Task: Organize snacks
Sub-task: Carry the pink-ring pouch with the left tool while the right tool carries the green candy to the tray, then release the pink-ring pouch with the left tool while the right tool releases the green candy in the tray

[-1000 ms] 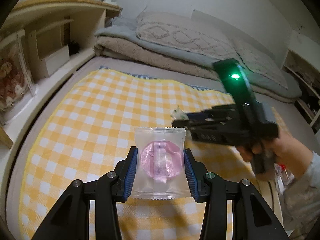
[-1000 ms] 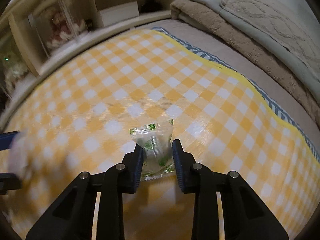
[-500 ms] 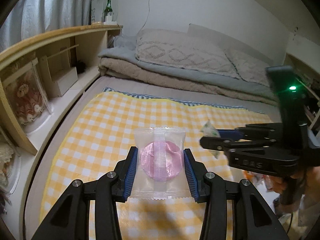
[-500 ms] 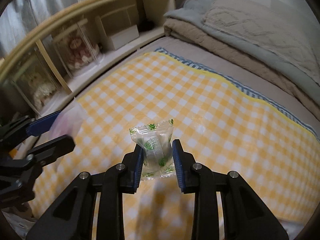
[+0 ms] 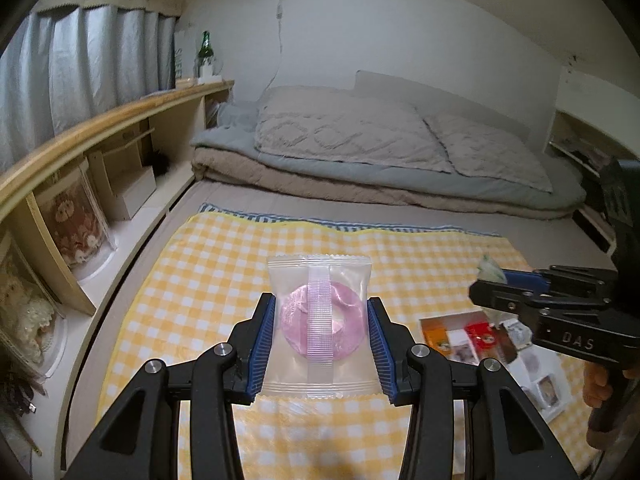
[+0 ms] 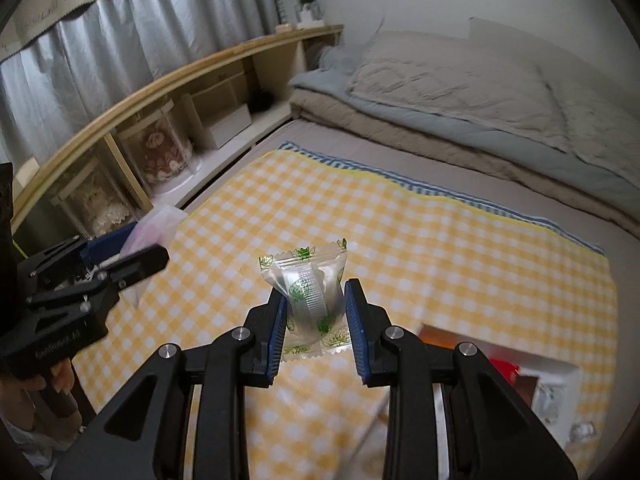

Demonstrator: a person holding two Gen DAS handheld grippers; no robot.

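Note:
My left gripper (image 5: pixel 321 330) is shut on a clear wrapper with a pink ring candy (image 5: pixel 322 325), held up above the yellow checked cloth (image 5: pixel 224 264). My right gripper (image 6: pixel 316 316) is shut on a clear wrapper with green print (image 6: pixel 314 300), also raised over the cloth (image 6: pixel 440 248). In the left wrist view the right gripper (image 5: pixel 486 280) shows at the right edge with its green wrapper (image 5: pixel 489 270) poking out. The right wrist view catches the left gripper (image 6: pixel 140 246) at the left with its pink wrapper (image 6: pixel 154 226). A white divided tray (image 5: pixel 536 376) with several snacks lies low on the right.
Folded quilts and pillows (image 5: pixel 360 148) lie at the head of the bed. A wooden shelf (image 5: pixel 80 136) runs along the left side with clear cases of plush toys (image 5: pixel 76 216) and a green bottle (image 5: pixel 205 48). A hand (image 6: pixel 56 380) grips the left tool's handle.
Both grippers have risen well above the cloth with their wrappers still held, so more of the room shows. The right gripper has slid to the right edge of the left view, and the tray has appeared.

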